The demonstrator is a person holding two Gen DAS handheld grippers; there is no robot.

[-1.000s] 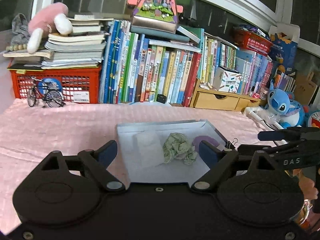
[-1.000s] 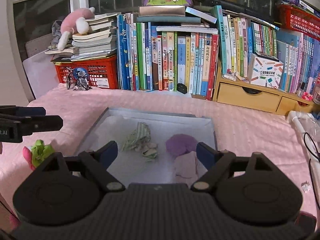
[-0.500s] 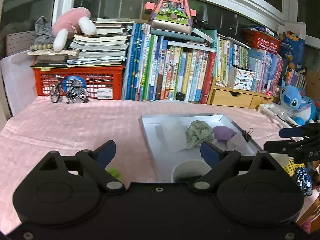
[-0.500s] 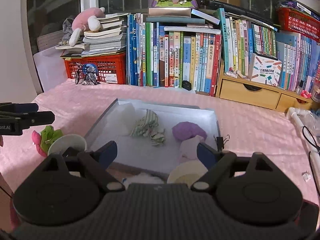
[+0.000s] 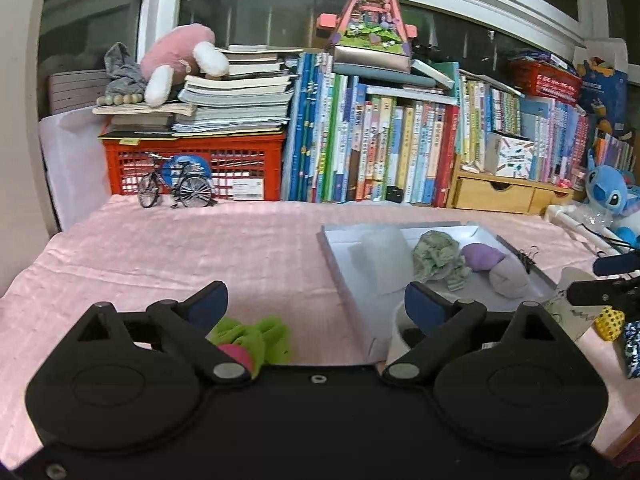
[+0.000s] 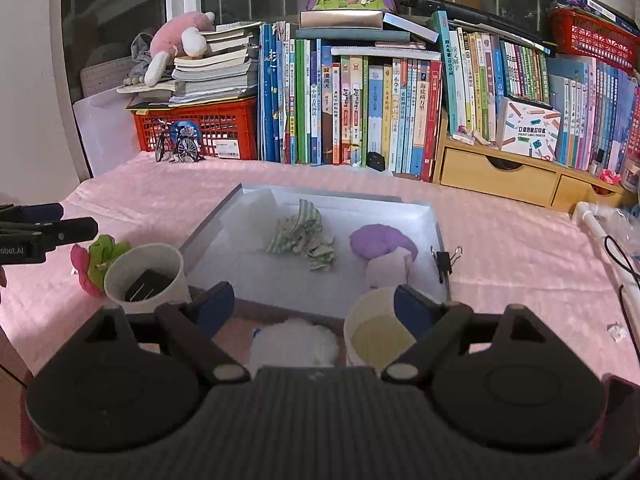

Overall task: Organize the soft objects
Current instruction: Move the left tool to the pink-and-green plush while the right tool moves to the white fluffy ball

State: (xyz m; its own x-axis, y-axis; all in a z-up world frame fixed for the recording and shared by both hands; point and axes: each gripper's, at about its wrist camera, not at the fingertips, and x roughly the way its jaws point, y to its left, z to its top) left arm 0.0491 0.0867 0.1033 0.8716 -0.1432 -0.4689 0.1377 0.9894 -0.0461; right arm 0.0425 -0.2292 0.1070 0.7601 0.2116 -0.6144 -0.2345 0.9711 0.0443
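Both grippers have drawn back from the shallow grey tray (image 6: 424, 216) since a second ago, so that paper cups and a green-and-pink fabric flower (image 5: 250, 338) now show in front of it on the pink quilted tablecloth (image 5: 200, 248). The left gripper (image 5: 316, 304) hangs with its blue-tipped fingers (image 5: 208, 304) spread wide and nothing between them, above the cloth at the tray's left front corner, the flower just below its left finger. The right gripper (image 6: 314, 304) is likewise released and empty, held over the tray's near edge. Inside the tray lie a white translucent foam block (image 6: 252, 220) at the left, a crumpled green-striped cloth (image 6: 304, 234) in the middle, and a purple soft lump (image 6: 378, 240) touching a pale lilac soft lump (image 6: 388, 270) at the right. A black binder clip (image 6: 444, 260) sits on the tray's right rim. In front of the tray stand a white paper cup holding a black object (image 6: 146, 276) at the left, a fluffy white ball (image 6: 296, 344) in the middle, and a white paper cup with a yellowish inside (image 6: 372, 336) beside it. Behind, upright books (image 6: 360, 108) and a red plastic crate (image 6: 200, 128) line the wall.
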